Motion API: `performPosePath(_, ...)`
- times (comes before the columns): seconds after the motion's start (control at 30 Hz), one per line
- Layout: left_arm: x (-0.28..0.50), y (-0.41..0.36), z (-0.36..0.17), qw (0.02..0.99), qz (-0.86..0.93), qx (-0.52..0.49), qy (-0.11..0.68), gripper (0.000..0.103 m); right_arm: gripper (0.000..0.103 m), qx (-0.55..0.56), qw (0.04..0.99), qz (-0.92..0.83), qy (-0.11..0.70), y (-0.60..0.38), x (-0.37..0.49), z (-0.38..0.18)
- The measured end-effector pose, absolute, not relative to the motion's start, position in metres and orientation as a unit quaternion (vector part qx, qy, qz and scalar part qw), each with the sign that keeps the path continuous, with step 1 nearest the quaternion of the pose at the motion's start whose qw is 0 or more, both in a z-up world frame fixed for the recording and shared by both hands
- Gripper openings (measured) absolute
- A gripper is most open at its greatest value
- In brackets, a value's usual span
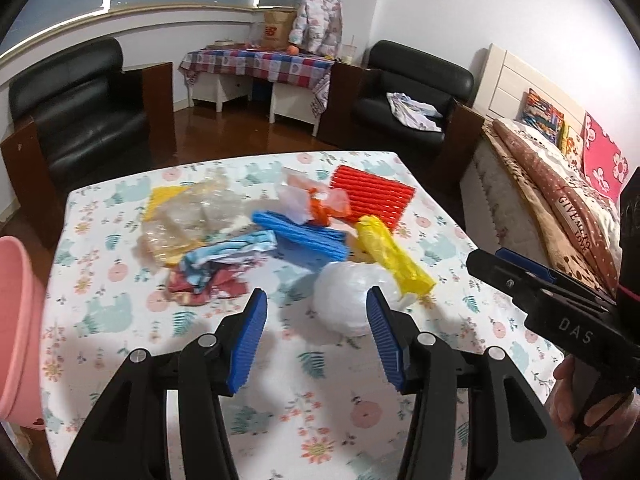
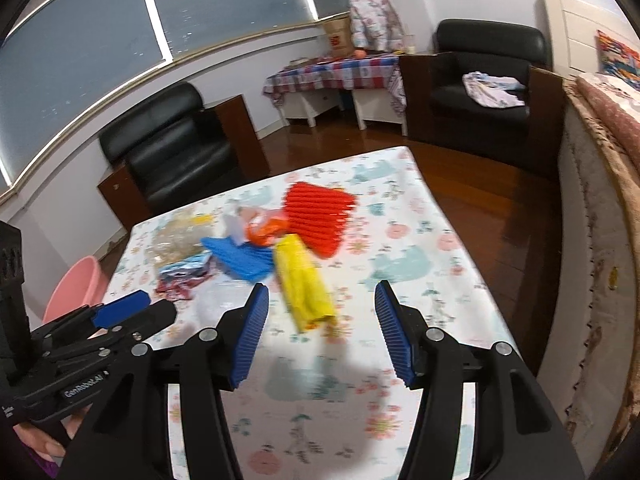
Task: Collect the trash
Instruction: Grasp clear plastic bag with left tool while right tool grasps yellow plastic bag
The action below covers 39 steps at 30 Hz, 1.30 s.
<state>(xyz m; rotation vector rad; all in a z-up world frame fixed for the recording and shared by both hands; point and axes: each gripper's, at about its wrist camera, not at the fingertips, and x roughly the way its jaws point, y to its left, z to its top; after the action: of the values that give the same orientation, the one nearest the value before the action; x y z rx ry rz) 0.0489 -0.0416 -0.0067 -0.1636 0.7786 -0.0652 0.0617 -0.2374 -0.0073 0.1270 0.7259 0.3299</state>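
Note:
Trash lies in a heap on the floral table (image 1: 120, 344): a white crumpled plastic ball (image 1: 348, 300), a yellow bag (image 1: 394, 258), blue corrugated sheet (image 1: 304, 236), red corrugated sheet (image 1: 372, 196), clear plastic (image 1: 188, 220) and a crumpled printed wrapper (image 1: 220, 268). My left gripper (image 1: 316, 312) is open and empty, just short of the white ball. My right gripper (image 2: 322, 308) is open and empty, just short of the yellow bag (image 2: 304, 284). The red sheet (image 2: 320, 216) and blue sheet (image 2: 240, 256) lie beyond it.
A pink bin (image 1: 18, 328) stands at the table's left edge; it also shows in the right wrist view (image 2: 76, 284). Black armchairs (image 1: 80, 108) stand beyond the table. A bed (image 1: 560, 184) is to the right. The right gripper's body (image 1: 560, 304) is beside the left one.

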Motion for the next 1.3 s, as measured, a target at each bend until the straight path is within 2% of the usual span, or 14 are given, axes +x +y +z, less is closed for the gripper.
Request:
performPosePath(0.27,0.062,-0.065,-0.015,0.92,-0.047,-0.059,0.384,0.051,0.056,0.073,0.919,0.133,0.363,-0.261,0.067,-0.02)
performPosePath(0.6,0.087,-0.075,-0.037,0.914,-0.043,-0.041,0.4,0.051,0.056,0.065,0.91,0.161,0.377,-0.243,0.078,-0.027)
performPosePath(0.63,0.087,-0.075,-0.038,0.914,-0.044,-0.04,0.401,0.05,0.056,0.065,0.908,0.164,0.38,-0.24,0.08,-0.028)
performPosePath(0.7,0.088,-0.076,-0.04,0.914,-0.047,-0.037,0.402,0.034,0.056,0.064,0.905,0.168,0.384,-0.236,0.083,-0.03)
performPosePath(0.77,0.088,-0.077,-0.042,0.914,-0.049,-0.032,0.401,0.024,0.056,0.061,0.903,0.173,0.389,-0.23,0.087,-0.032)
performPosePath(0.87,0.087,-0.072,-0.041,0.914,-0.048,-0.04,0.4,0.018,0.056,0.06,0.901,0.177,0.392,-0.225,0.091,-0.033)
performPosePath(1.3,0.054,-0.031,-0.022,0.918,-0.024,-0.067,0.39,0.015,0.056,0.042,0.875,0.202,0.439,-0.193,0.117,-0.054)
